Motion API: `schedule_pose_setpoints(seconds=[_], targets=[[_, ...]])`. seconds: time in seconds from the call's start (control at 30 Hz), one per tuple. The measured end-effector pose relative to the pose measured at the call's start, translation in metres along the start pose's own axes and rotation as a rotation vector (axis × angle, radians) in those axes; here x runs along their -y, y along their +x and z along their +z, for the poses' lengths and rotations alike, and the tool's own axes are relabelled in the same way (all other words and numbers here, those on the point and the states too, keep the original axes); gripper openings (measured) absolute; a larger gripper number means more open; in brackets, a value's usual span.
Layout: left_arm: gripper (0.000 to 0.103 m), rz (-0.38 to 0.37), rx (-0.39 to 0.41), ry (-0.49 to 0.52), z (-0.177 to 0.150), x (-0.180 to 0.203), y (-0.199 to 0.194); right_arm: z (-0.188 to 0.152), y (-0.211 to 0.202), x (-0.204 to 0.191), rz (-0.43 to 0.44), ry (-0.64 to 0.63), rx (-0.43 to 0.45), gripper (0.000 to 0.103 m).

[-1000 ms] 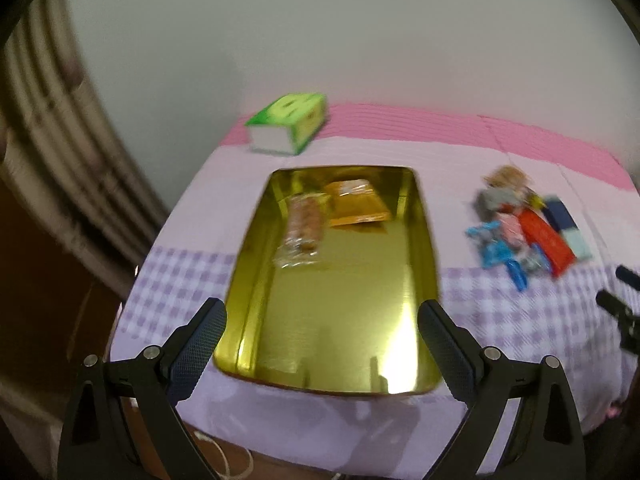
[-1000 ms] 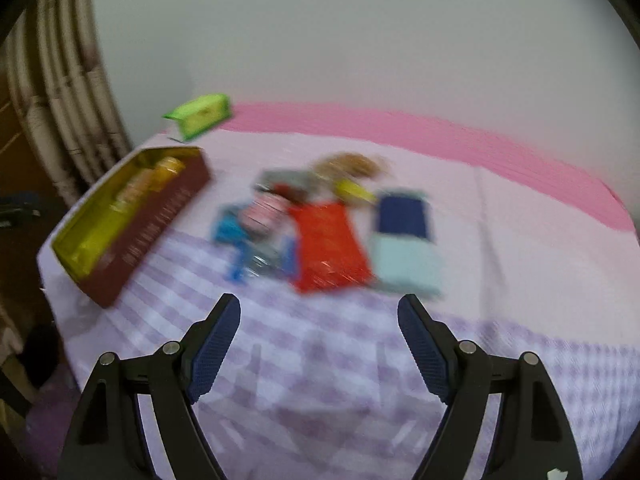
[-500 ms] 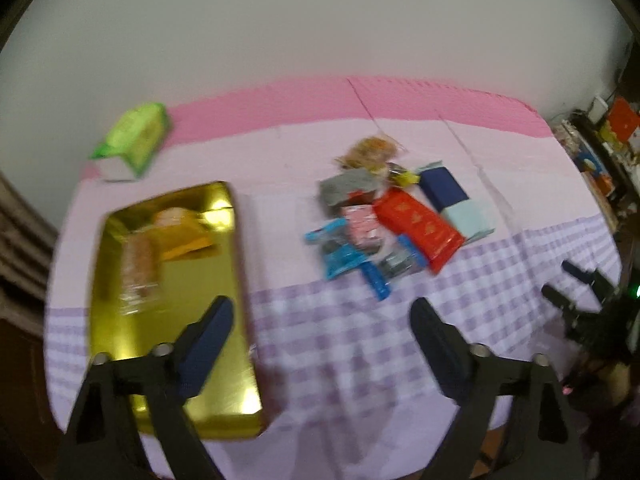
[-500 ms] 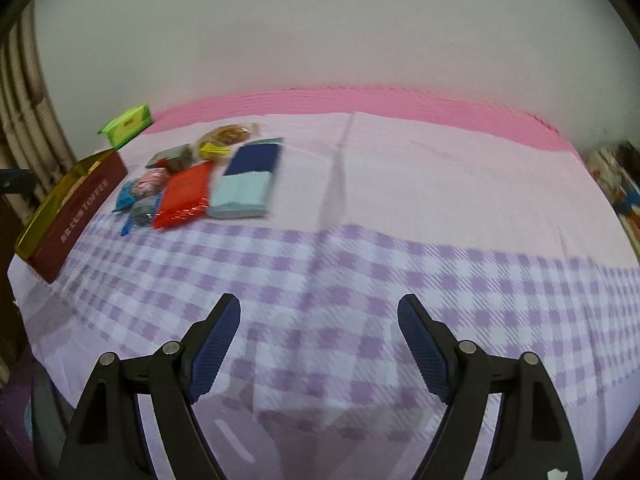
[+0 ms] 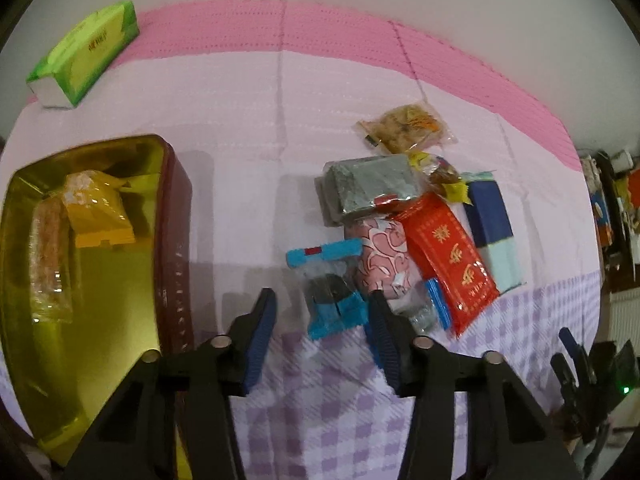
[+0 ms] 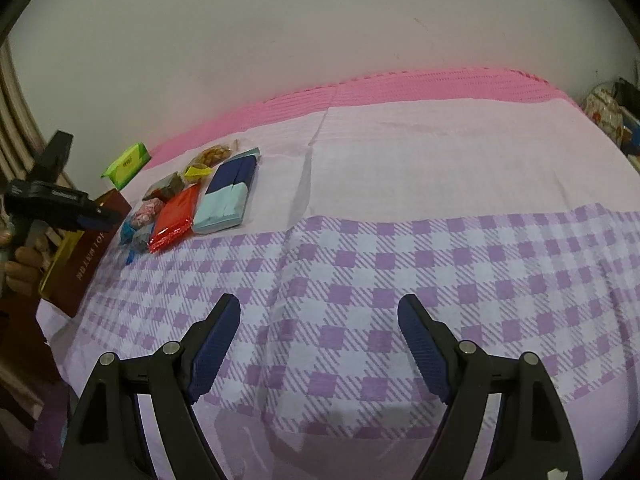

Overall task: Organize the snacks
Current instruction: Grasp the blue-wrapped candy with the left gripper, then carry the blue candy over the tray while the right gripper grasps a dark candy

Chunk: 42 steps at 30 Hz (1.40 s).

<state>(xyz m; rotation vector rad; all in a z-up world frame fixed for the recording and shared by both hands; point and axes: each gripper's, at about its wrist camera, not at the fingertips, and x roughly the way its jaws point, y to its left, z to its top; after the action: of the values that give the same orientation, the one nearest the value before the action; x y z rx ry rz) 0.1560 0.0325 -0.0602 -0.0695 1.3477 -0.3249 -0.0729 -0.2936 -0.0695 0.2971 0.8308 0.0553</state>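
A pile of snacks lies on the cloth: a blue-ended clear packet (image 5: 326, 284), a pink patterned packet (image 5: 386, 256), a red packet (image 5: 448, 256), a grey packet (image 5: 372, 184) and a dark blue and pale blue box (image 5: 494, 228). My left gripper (image 5: 322, 306) is open, its fingers on either side of the blue-ended packet's near end. A gold tin (image 5: 80, 280) at the left holds an orange packet (image 5: 98, 212) and a clear biscuit packet (image 5: 50, 256). My right gripper (image 6: 320, 312) is open and empty above the checked cloth, far right of the pile (image 6: 188, 208).
A green tissue pack (image 5: 86, 52) lies at the back left near the wall. The tin's dark red side (image 6: 86, 264) stands at the table's left edge. The left gripper shows in the right wrist view (image 6: 96, 216). Clutter (image 5: 612, 208) sits beyond the table's right end.
My left gripper has swung from over the tin to the right and come down to the snack pile, closing in on the blue-ended packet. My right gripper has turned away to the right.
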Motion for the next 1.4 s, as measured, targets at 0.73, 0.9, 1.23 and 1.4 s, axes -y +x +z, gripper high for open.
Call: schedule_pose_setpoints(seconds=[0.73, 0.9, 1.23, 1.4], targets=[[0.028, 0.091, 0.046, -0.010, -0.023, 0.021, 0.014, -0.001, 0.012, -0.008, -0.067, -0.032, -0.038, 0.087], [0.028, 0.108, 0.088, 0.017, -0.040, 0.025, -0.008, -0.001, 0.015, -0.011, -0.089, -0.048, -0.045, 0.090], [0.028, 0.062, 0.161, 0.049, -0.075, 0.029, -0.054, -0.002, 0.019, -0.015, -0.105, -0.068, -0.050, 0.092], [0.028, 0.057, 0.200, 0.037, -0.087, 0.022, -0.075, -0.003, 0.013, -0.025, -0.087, -0.103, -0.031, 0.092]])
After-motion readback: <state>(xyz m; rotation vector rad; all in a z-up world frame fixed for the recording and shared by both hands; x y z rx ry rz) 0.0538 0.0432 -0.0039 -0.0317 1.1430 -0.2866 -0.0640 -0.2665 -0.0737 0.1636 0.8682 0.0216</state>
